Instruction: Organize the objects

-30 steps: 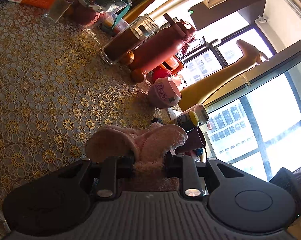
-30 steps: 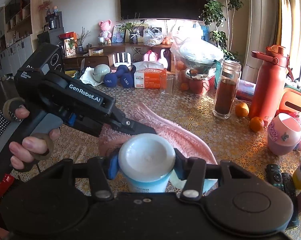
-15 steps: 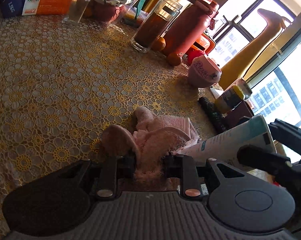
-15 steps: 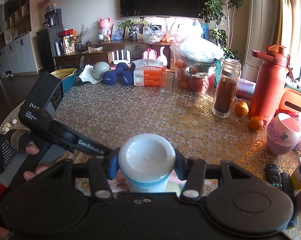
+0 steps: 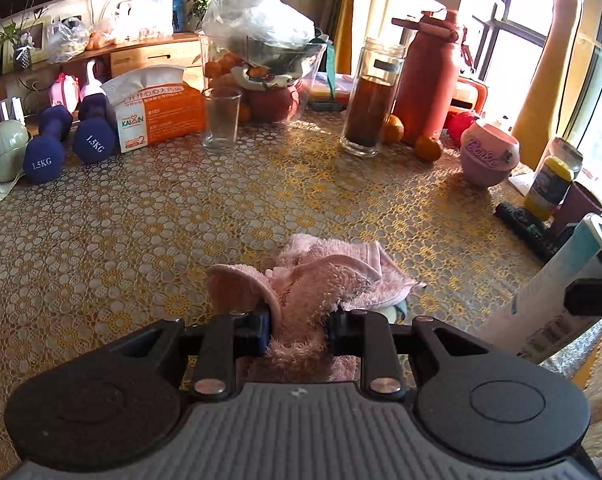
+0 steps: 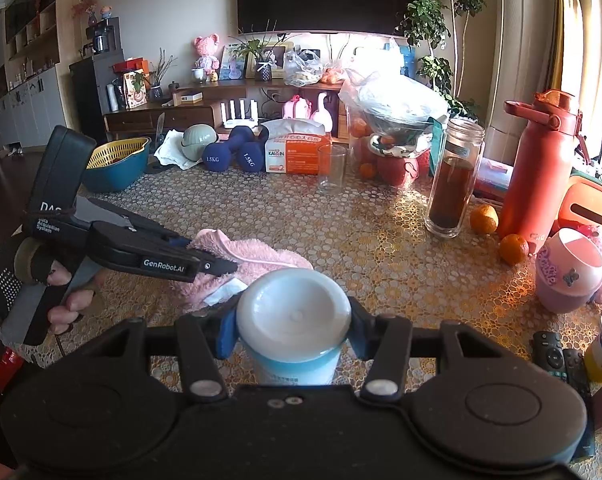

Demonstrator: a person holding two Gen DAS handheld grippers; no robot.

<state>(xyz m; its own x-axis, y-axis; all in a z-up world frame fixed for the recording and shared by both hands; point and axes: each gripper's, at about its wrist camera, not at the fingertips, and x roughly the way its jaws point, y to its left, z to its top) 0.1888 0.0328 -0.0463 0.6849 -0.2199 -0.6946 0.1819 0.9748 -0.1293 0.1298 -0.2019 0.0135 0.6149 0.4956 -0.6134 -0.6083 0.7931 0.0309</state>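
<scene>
- Left wrist view: left gripper [image 5: 297,326] clenched on a pink towel [image 5: 321,276]; the bunched cloth fills the gap between both fingers.
- The towel's free end lies on the tablecloth [image 5: 141,232], just ahead of the gripper.
- Landmark: jar [image 5: 371,100] of dark liquid, at the far side of the table. The towel sits well apart from it, nearer the camera.
- Left of the jar: glass [image 5: 221,120], then tissue box [image 5: 157,110], then dumbbells [image 5: 67,138].
- Right of the jar: red flask [image 5: 429,76], touching or just beside; I cannot tell which.
- White tube [image 5: 553,296] at the right edge, held by the other tool.
- Right wrist view: right gripper [image 6: 291,332] grasping the tube [image 6: 293,320] by its body, cap end facing the camera.
- Left gripper [image 6: 205,266] enters from the left, with the towel [image 6: 245,264] in its grip and on the table.
- Jar [image 6: 455,178] stands far right of the towel.
</scene>
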